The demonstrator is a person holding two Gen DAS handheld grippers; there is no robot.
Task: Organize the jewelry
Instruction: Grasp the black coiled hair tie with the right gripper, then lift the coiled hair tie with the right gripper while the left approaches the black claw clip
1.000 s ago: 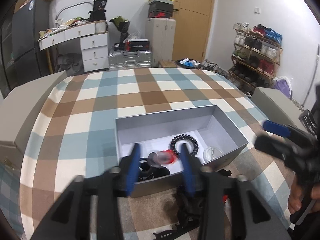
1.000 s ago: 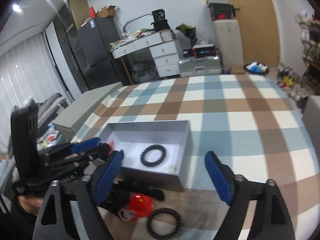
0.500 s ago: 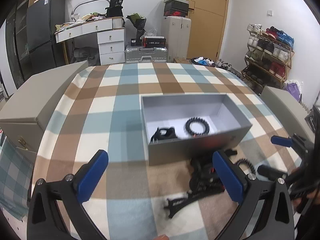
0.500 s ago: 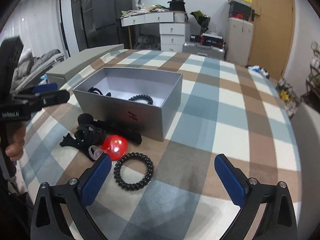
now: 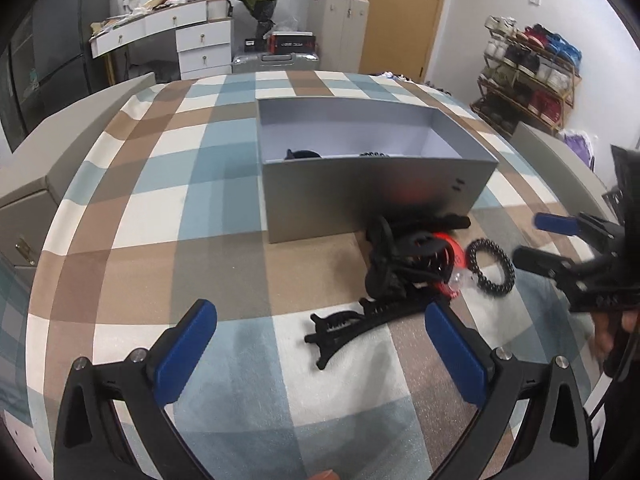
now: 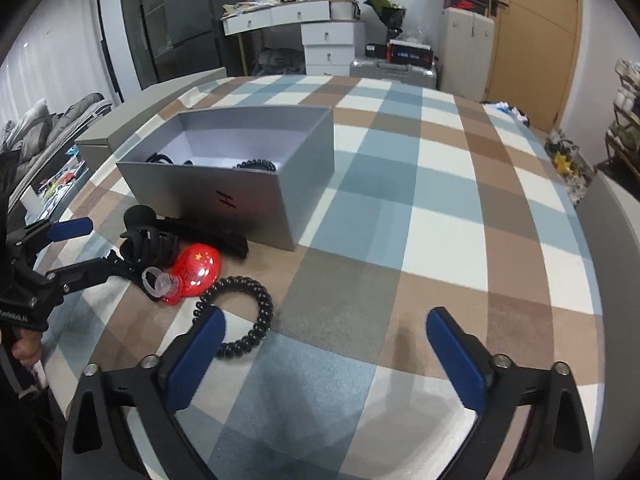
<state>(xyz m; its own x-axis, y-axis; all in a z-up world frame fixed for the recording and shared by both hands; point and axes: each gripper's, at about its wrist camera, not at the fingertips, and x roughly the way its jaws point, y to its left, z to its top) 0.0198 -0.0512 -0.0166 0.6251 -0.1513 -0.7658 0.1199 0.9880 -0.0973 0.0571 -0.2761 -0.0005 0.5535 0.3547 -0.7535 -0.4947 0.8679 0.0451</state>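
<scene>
Left gripper (image 5: pixel 320 344) jaws spread wide, nothing held, low over the plaid cloth (image 5: pixel 224 272). Black flat hair clip (image 5: pixel 360 320) lies just ahead of it, between the fingers' line. Past that: black claw clip (image 5: pixel 400 256) touching red round clip (image 5: pixel 450 254), then black spiral hair tie (image 5: pixel 491 266) to the right. Grey box (image 5: pixel 372 196) sits further ahead, 2 dark items inside, barely visible over the wall.

Right gripper (image 6: pixel 322 344) also wide, empty. Spiral hair tie (image 6: pixel 240 316) partly behind its left finger (image 6: pixel 196 356). Red round clip (image 6: pixel 196 270) and claw clip (image 6: pixel 150 244) ahead-left, box (image 6: pixel 240 204) beyond them. 1 black bead bracelet (image 6: pixel 256 165) inside the box.
</scene>
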